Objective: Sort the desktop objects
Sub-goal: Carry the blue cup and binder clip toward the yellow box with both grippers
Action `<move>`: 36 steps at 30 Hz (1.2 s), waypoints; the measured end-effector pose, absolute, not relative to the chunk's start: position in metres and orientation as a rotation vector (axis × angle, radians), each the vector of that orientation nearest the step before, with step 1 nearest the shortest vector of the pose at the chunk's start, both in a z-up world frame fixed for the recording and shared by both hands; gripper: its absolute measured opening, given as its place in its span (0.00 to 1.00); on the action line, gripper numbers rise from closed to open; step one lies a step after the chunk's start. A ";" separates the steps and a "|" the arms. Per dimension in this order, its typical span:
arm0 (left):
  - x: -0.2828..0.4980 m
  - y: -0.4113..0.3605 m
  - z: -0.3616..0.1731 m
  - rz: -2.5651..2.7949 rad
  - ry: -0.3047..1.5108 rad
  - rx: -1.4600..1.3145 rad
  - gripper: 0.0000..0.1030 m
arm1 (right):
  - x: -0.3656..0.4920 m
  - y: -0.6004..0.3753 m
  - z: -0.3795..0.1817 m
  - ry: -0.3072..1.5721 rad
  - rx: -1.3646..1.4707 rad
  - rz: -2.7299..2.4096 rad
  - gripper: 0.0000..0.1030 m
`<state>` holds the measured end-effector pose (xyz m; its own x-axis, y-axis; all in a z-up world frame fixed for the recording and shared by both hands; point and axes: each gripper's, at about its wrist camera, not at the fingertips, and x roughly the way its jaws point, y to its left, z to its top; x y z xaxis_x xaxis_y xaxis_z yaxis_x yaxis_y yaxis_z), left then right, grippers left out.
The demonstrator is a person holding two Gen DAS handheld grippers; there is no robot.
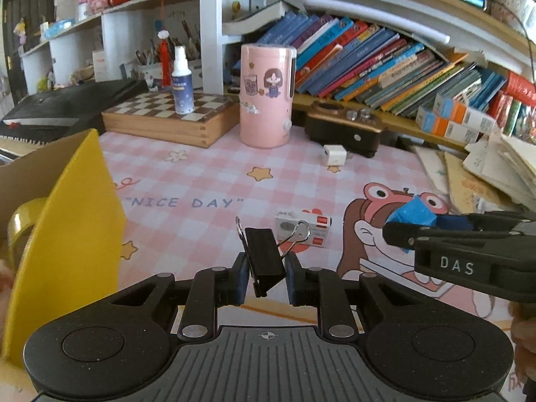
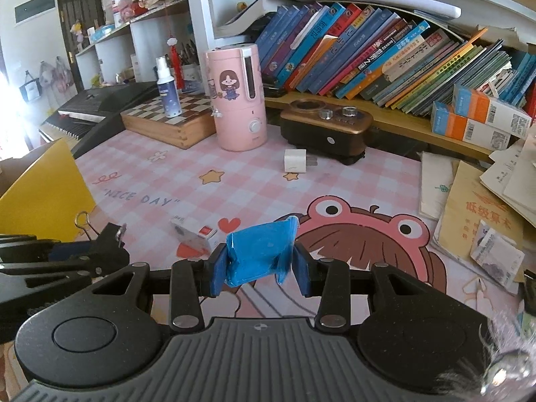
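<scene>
My left gripper is shut on a black binder clip with its wire handles sticking up, held above the pink checked desk mat. At the right of the left wrist view, my right gripper reaches in. My right gripper is shut on a crumpled blue tape roll. The left gripper with the binder clip shows at the left of the right wrist view. A small white-and-red box lies on the mat between them. A white charger plug lies farther back.
A yellow-flapped cardboard box with a clear tape roll inside stands at left. At the back stand a pink cylinder appliance, a chessboard box with a spray bottle, a brown radio and books. Papers pile at right.
</scene>
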<state>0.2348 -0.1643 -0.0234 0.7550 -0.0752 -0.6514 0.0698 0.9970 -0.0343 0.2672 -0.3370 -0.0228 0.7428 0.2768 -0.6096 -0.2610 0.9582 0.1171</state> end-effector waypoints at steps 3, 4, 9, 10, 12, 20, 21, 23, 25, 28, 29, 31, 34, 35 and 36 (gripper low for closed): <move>0.222 -0.160 -0.018 -0.078 0.698 -0.022 0.20 | 0.257 -0.335 -0.018 0.663 0.016 0.303 0.37; 0.217 -0.158 -0.015 -0.078 0.692 -0.024 0.20 | 0.254 -0.334 -0.016 0.660 0.016 0.305 0.37; 0.193 -0.150 -0.004 -0.079 0.662 -0.037 0.20 | 0.237 -0.332 -0.008 0.657 0.035 0.309 0.37; 0.188 -0.148 -0.002 -0.078 0.658 -0.040 0.20 | 0.233 -0.332 -0.006 0.660 0.041 0.309 0.37; 0.177 -0.143 0.003 -0.081 0.652 -0.053 0.20 | 0.226 -0.330 -0.003 0.665 0.050 0.308 0.37; 0.139 -0.126 0.014 -0.086 0.626 -0.056 0.20 | 0.193 -0.318 0.009 0.670 0.073 0.325 0.36; 0.136 -0.123 0.015 -0.083 0.621 -0.055 0.20 | 0.189 -0.315 0.010 0.672 0.075 0.326 0.36; 0.129 -0.117 0.016 -0.077 0.616 -0.062 0.20 | 0.180 -0.309 0.012 0.673 0.071 0.330 0.36; 0.123 -0.111 0.018 -0.073 0.610 -0.065 0.20 | 0.171 -0.302 0.013 0.675 0.065 0.336 0.36; 0.111 -0.103 0.020 -0.072 0.605 -0.062 0.20 | 0.159 -0.292 0.013 0.684 0.063 0.341 0.36; 0.109 -0.101 0.020 -0.072 0.605 -0.061 0.20 | 0.155 -0.288 0.013 0.684 0.064 0.342 0.36; 0.101 -0.094 0.021 -0.070 0.606 -0.062 0.20 | 0.145 -0.281 0.013 0.686 0.065 0.346 0.36; 0.091 -0.084 0.021 -0.064 0.607 -0.066 0.20 | 0.132 -0.270 0.013 0.689 0.063 0.350 0.36; 0.087 -0.080 0.021 -0.061 0.607 -0.068 0.20 | 0.128 -0.266 0.013 0.690 0.062 0.353 0.36; 0.083 -0.077 0.021 -0.058 0.607 -0.071 0.20 | 0.123 -0.262 0.013 0.691 0.060 0.356 0.36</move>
